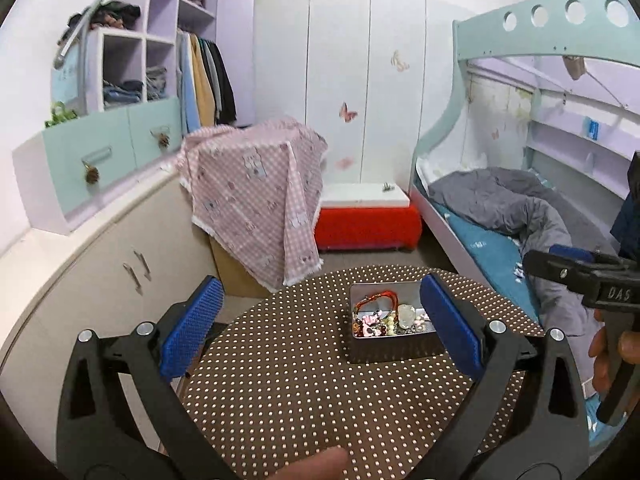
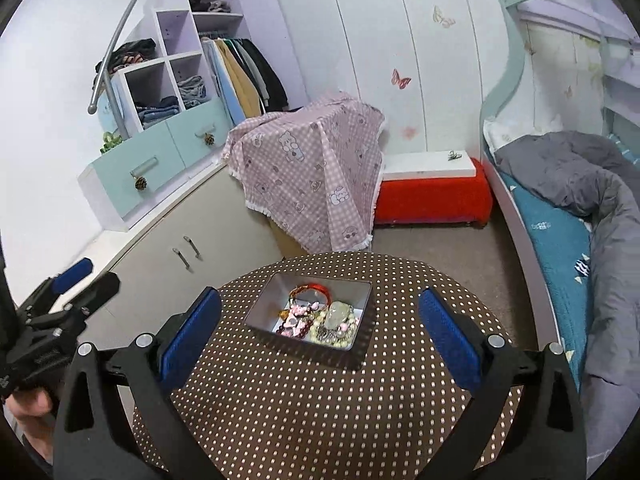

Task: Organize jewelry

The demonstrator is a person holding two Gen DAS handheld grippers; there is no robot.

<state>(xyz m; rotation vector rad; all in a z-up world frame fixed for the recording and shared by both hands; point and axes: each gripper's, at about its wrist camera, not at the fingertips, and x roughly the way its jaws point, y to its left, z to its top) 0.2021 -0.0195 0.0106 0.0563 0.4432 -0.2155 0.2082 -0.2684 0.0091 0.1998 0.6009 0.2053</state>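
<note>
Left wrist view: left gripper is held wide open, empty; shallow rectangular metal tin of tangled bead jewelry is seen on round brown dotted table | right wrist view: right gripper is spread wide, empty; strands are judged light, slippery, snag-prone, best pinched singly at a loop.

Left wrist view: low over the near edge of the round polka-dot table, facing forward and slightly down between its own blue pads.
Right wrist view: same table, near, from the right.
Shared: metal tin of jewelry, pink checked cloth, red bench, bunk bed.
</note>
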